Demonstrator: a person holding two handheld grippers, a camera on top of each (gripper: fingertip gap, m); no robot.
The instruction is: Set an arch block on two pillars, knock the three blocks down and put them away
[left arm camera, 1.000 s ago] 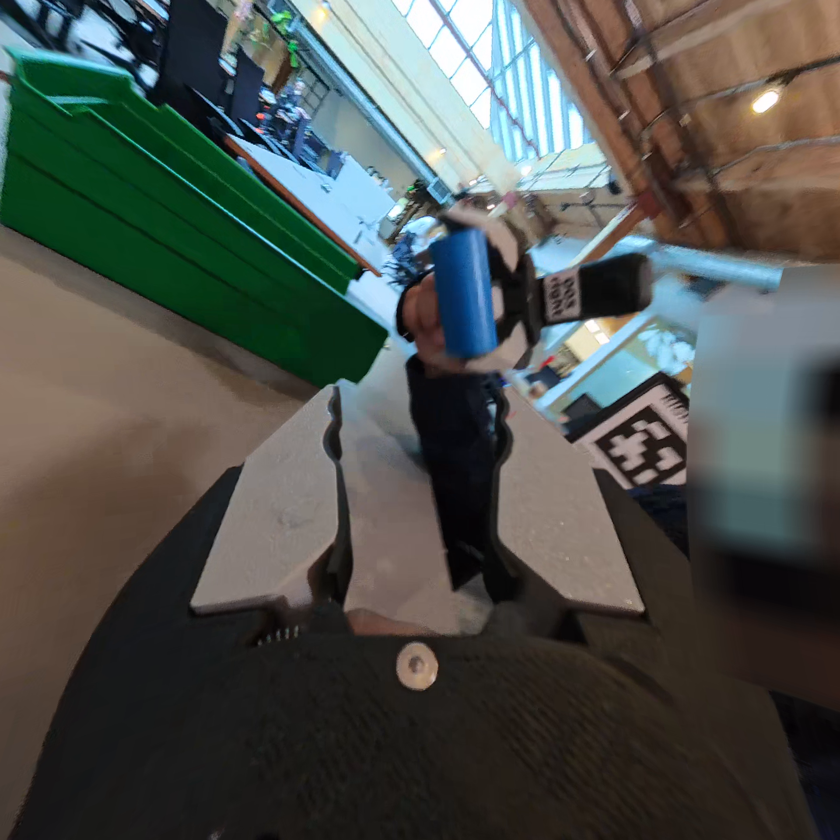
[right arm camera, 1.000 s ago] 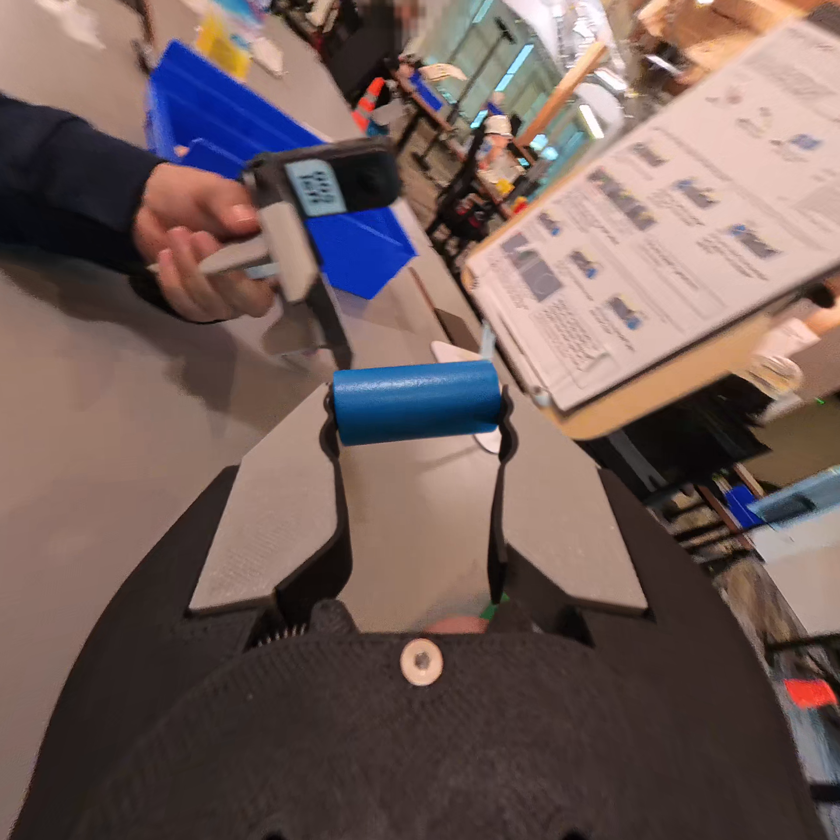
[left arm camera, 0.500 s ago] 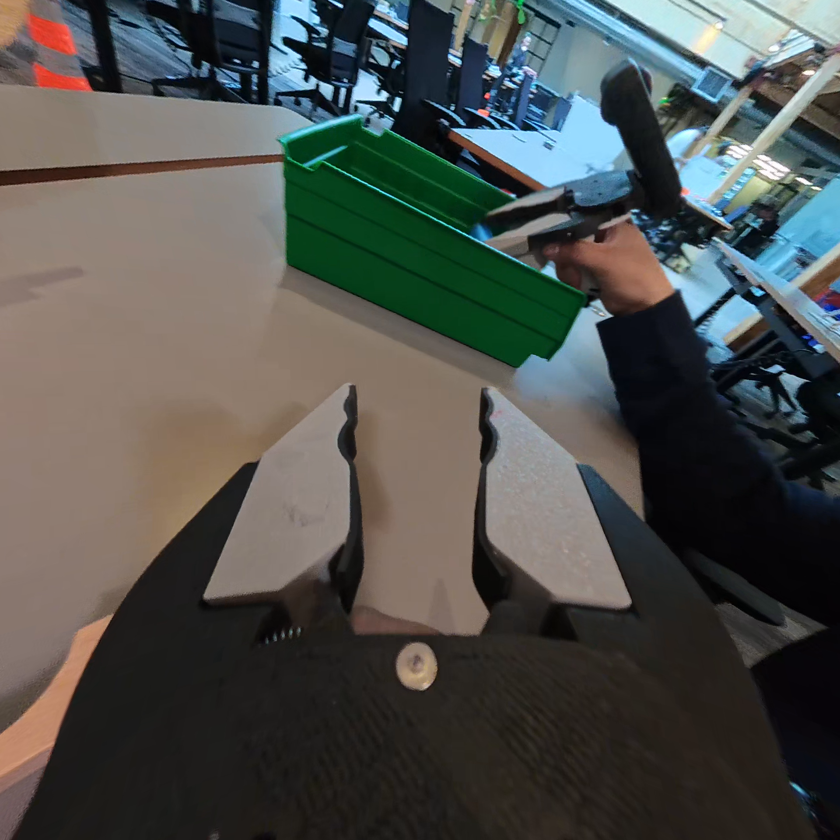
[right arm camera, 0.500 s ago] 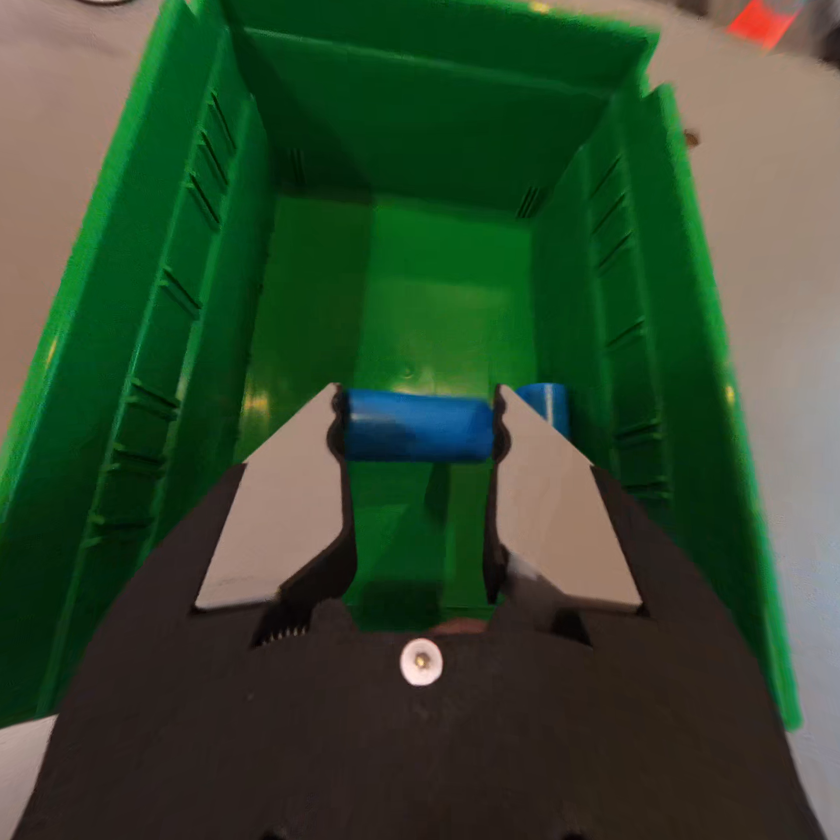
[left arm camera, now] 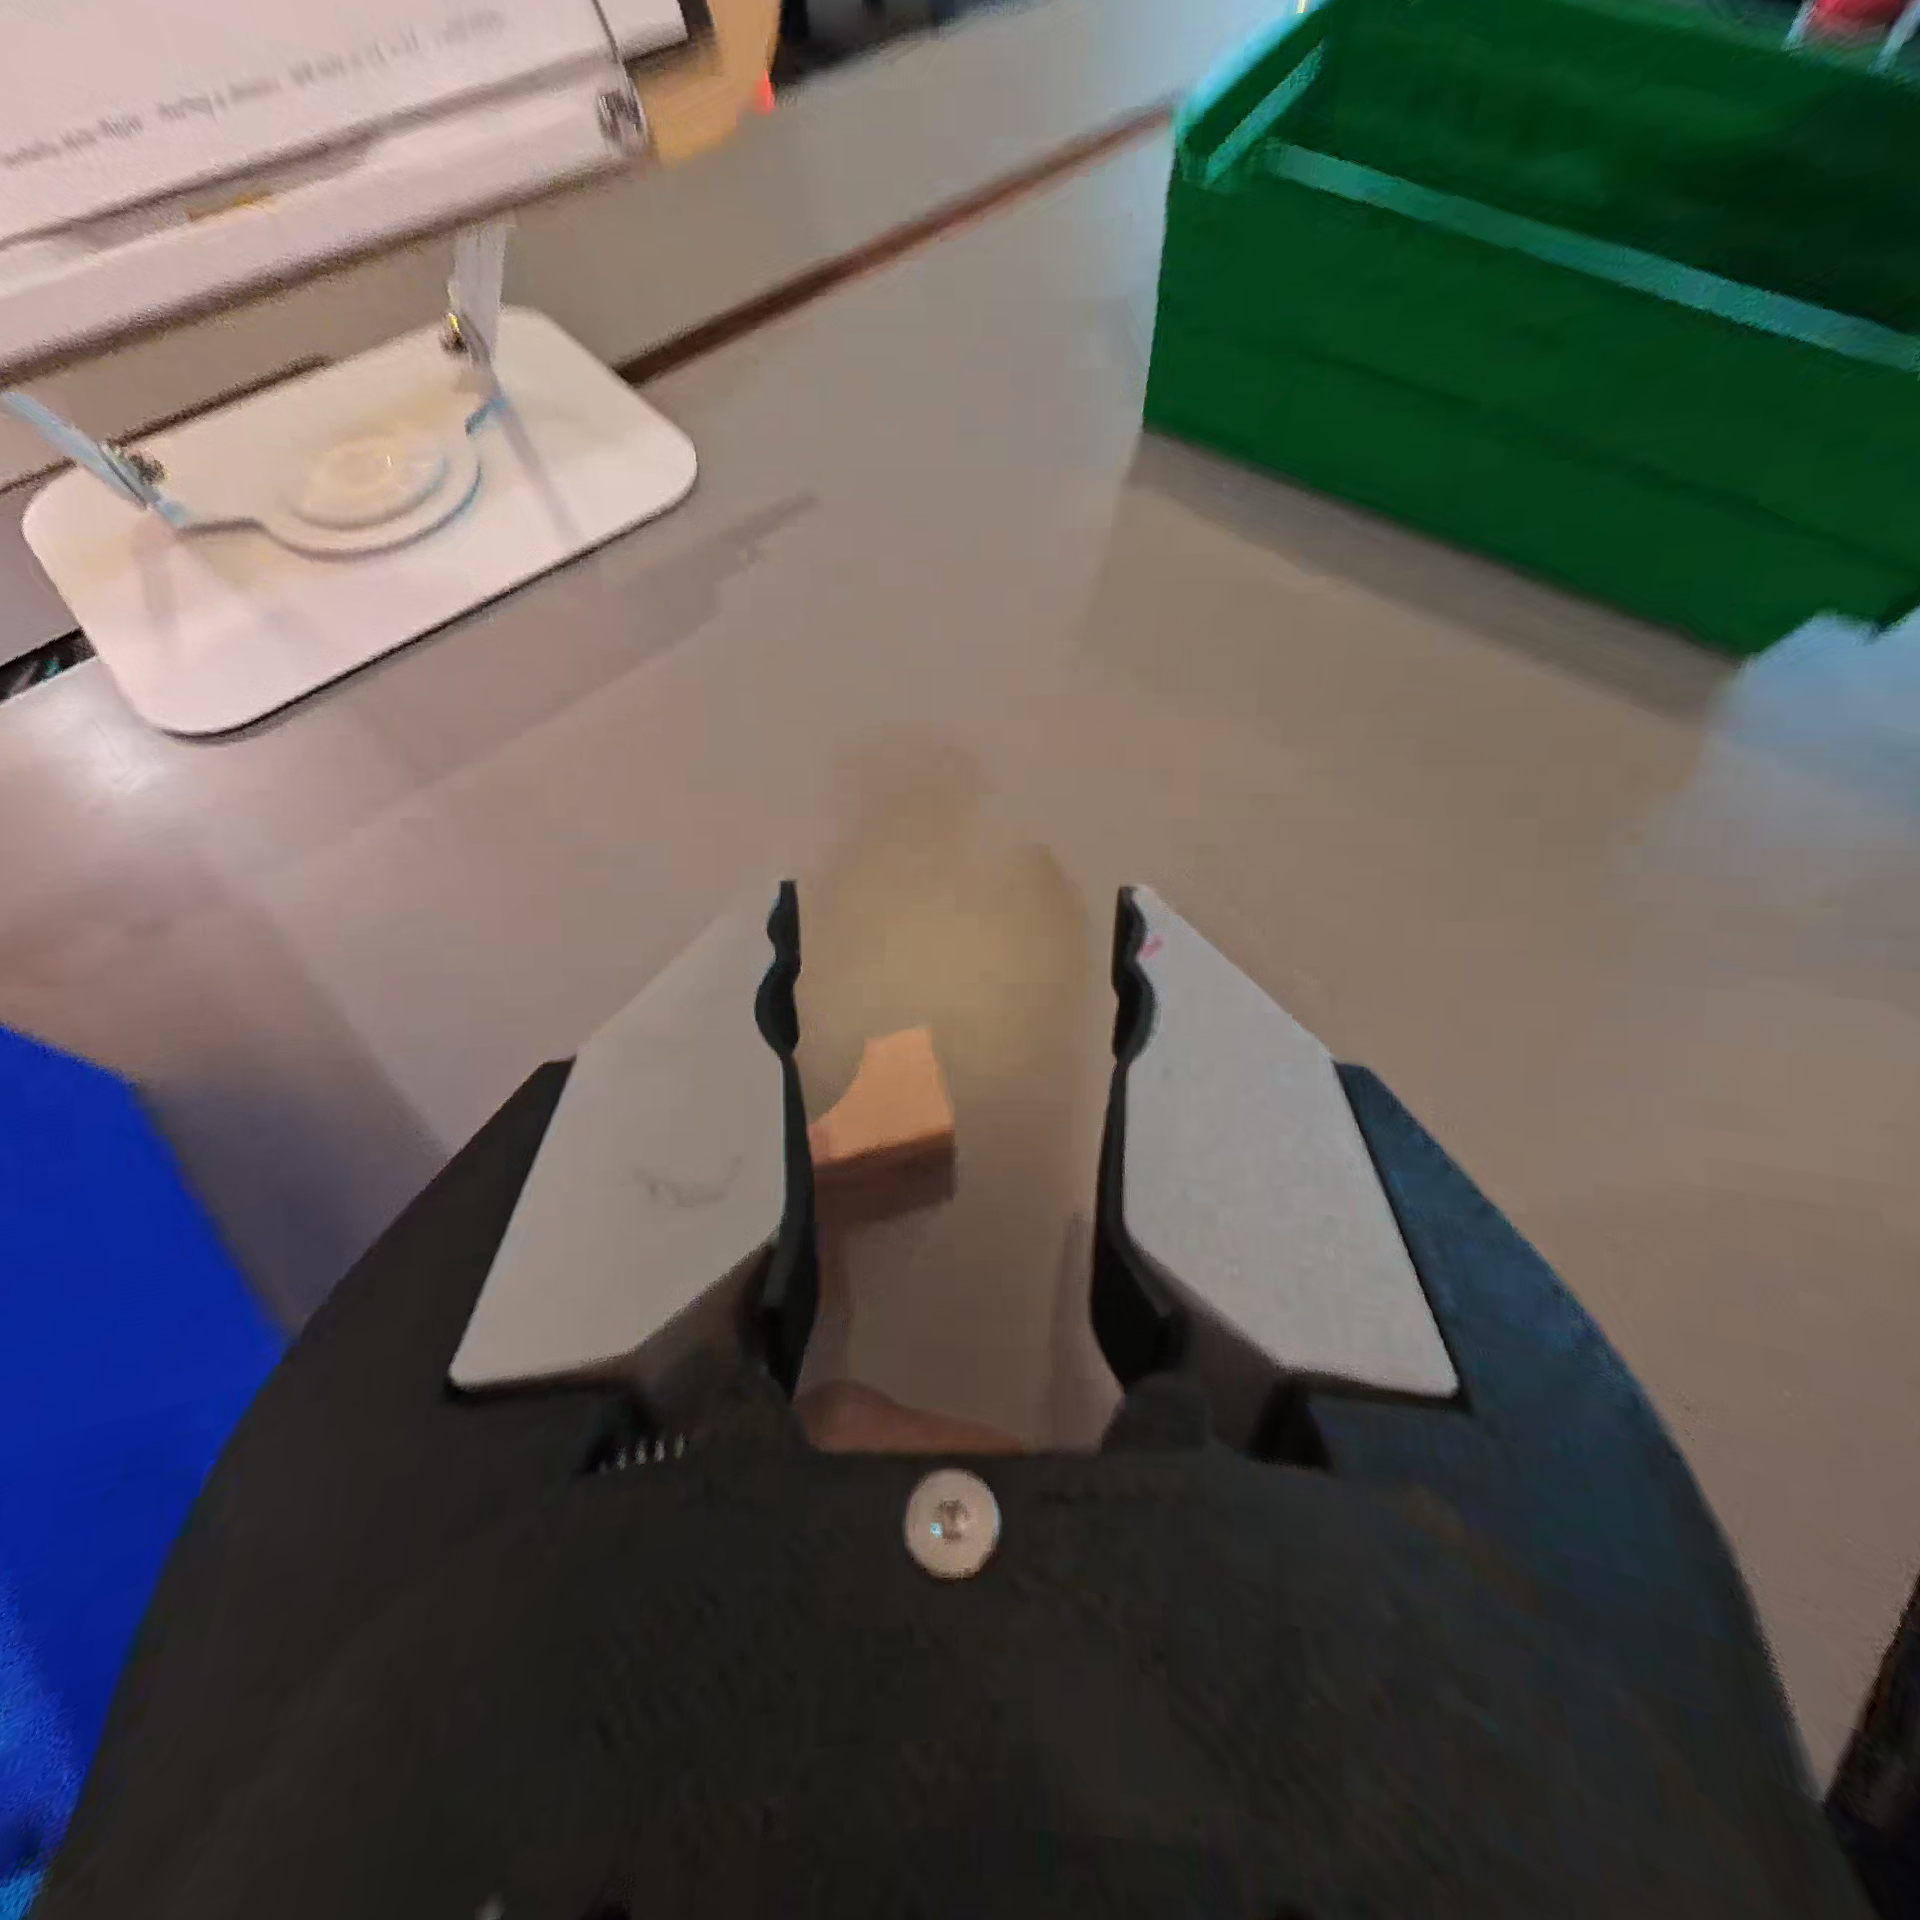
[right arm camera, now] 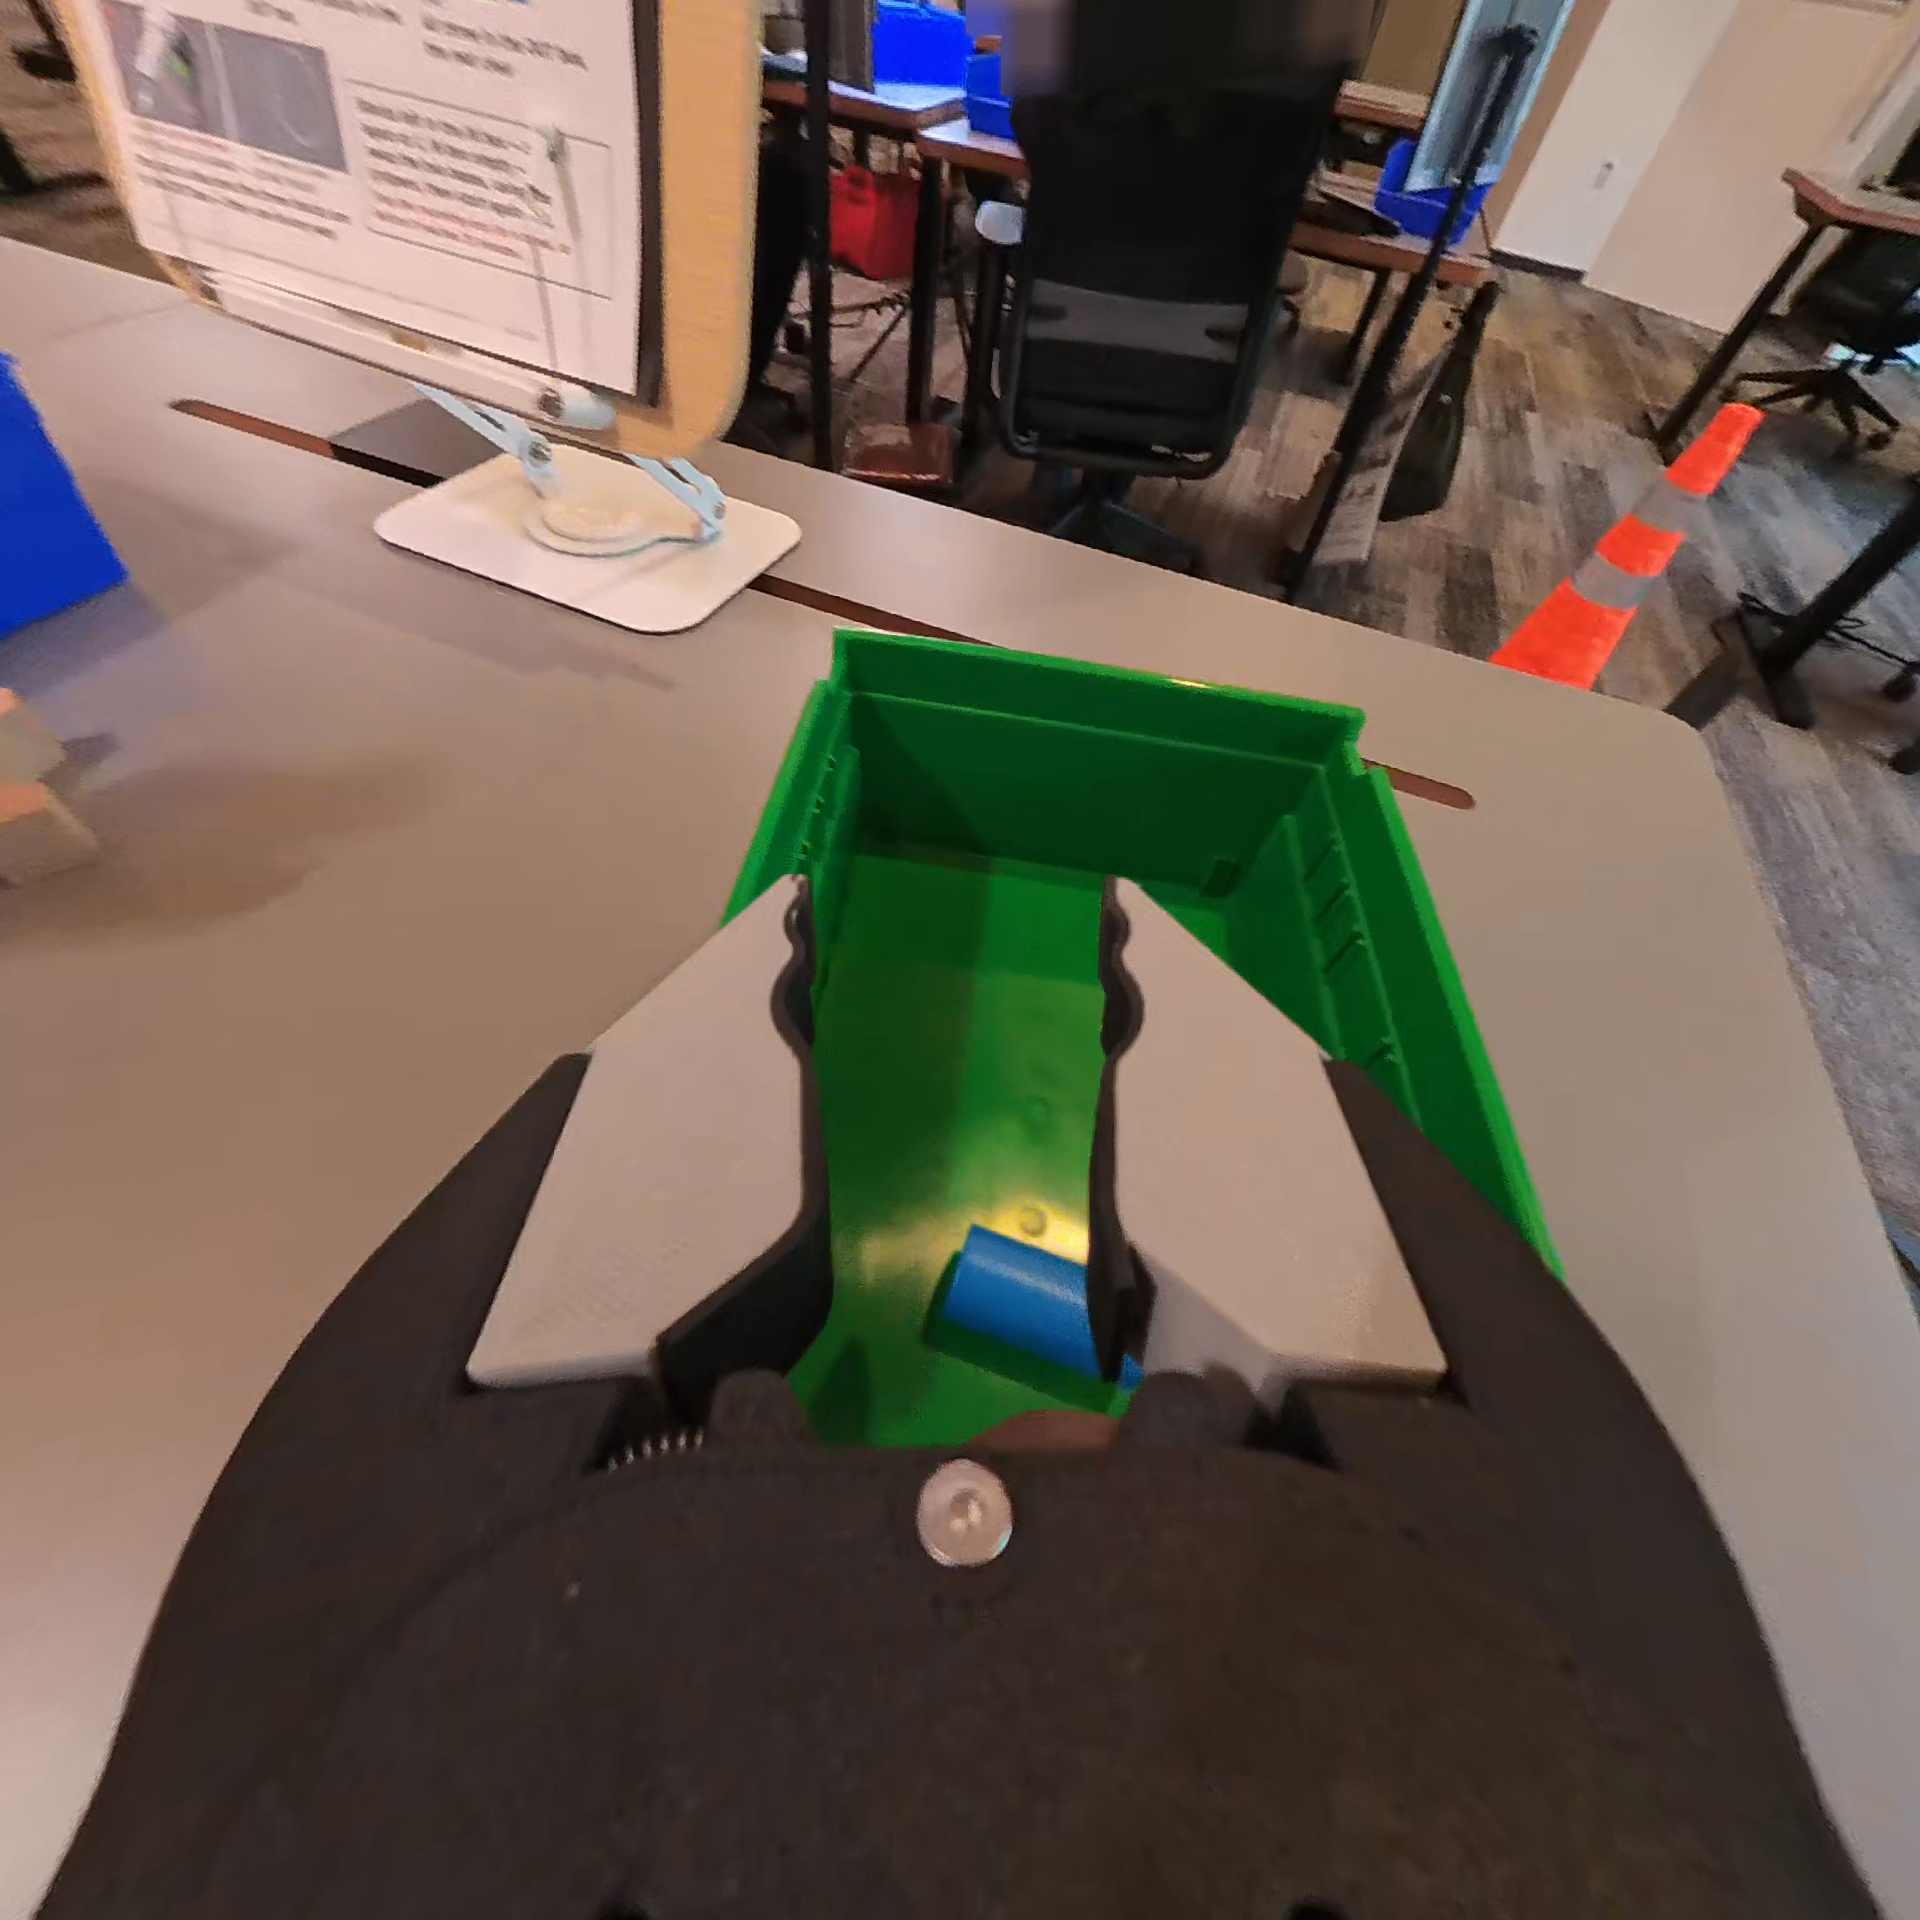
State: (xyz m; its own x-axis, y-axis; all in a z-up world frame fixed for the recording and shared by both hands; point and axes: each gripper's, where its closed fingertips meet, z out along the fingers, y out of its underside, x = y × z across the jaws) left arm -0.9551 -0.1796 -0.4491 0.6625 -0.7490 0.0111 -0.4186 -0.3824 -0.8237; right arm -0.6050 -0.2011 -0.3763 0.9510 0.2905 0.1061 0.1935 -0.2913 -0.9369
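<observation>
My right gripper (right arm camera: 956, 888) is open and empty above the green bin (right arm camera: 1382, 966). A blue cylinder pillar (right arm camera: 1023, 1309) lies loose on the bin floor below my fingers. My left gripper (left arm camera: 956, 904) is open over the grey table (left arm camera: 1455, 935). A wooden arch block (left arm camera: 883, 1122) lies on the table under the gap between its fingers, nearer the left finger and blurred; the pads do not press on it. The arch block also shows at the left edge of the right wrist view (right arm camera: 31, 821). The green bin stands at the upper right of the left wrist view (left arm camera: 1558, 364).
A document board on a white stand (right arm camera: 592, 540) stands at the back of the table; its base shows in the left wrist view (left arm camera: 353, 520). A blue bin (right arm camera: 42, 499) sits at the far left. Beyond the table edge are an office chair (right arm camera: 1132, 343) and an orange cone (right arm camera: 1621, 561). Left tips to right tips: about 35 cm.
My right gripper carried the blue cylinder over the green bin, opened and let it drop inside, then drew back. My left gripper swung down over the wooden arch block on the table.
</observation>
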